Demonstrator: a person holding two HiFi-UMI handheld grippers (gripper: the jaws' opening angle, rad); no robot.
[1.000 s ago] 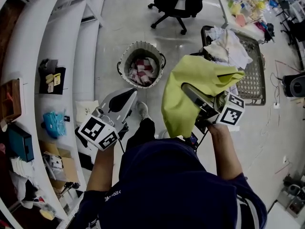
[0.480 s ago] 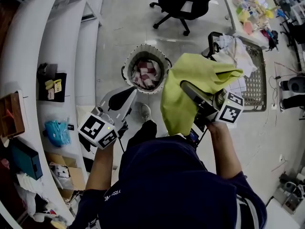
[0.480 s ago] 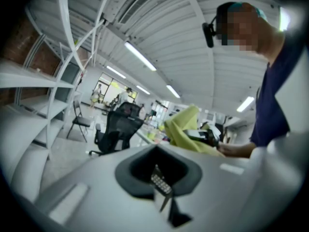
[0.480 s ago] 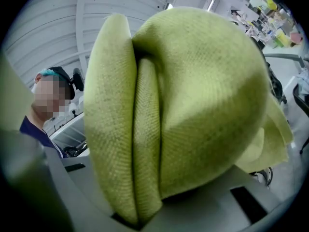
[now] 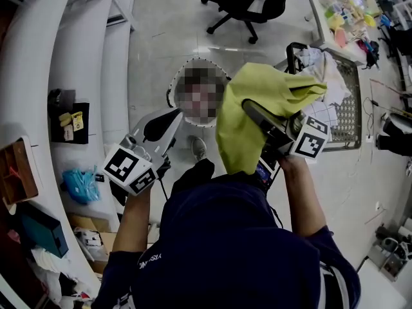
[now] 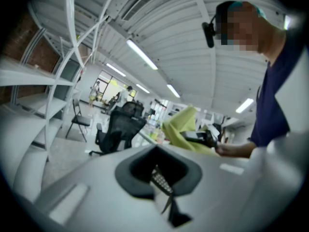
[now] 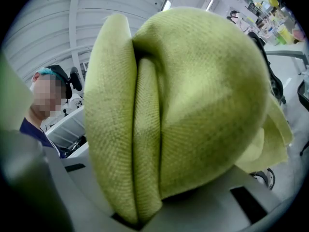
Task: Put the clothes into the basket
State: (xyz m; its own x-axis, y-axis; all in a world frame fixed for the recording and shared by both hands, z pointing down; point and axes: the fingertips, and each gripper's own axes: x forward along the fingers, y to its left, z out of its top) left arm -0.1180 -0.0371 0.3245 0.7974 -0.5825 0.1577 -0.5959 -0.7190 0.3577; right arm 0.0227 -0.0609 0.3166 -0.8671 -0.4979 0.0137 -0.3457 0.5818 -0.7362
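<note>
Closest in, the right gripper point(image 5: 252, 111) is shut tight on a yellow-green cloth point(image 5: 238, 137). The cloth is up in the air and hangs down in a big fold. In the right gripper view it fills almost everything and is bunched between the jaws. The left gripper point(image 5: 168, 121) is beside it, apart from the cloth. Its jaws look pressed together with nothing in them.

A bit farther, the basket point(image 5: 172, 96) stands on the floor point(image 5: 154, 37), just past both grippers and lower down. A blur hides what is in it. The cloth is not over the basket yet; it is just to the right of it.

So I think this is the carrying step. Next, the right gripper needs to bring the cloth over the basket's open top, go lower, and let go.

A wire cart point(image 5: 344, 105) with more clothes point(image 5: 318, 66) is at the right, close to the cloth. White shelves point(image 5: 38, 76) run along the left, with a blue bag point(image 5: 80, 185) on one. A black chair point(image 5: 248, 5) is far back. Nothing seems to block the way, but the long hanging fold might catch on the rim.
</note>
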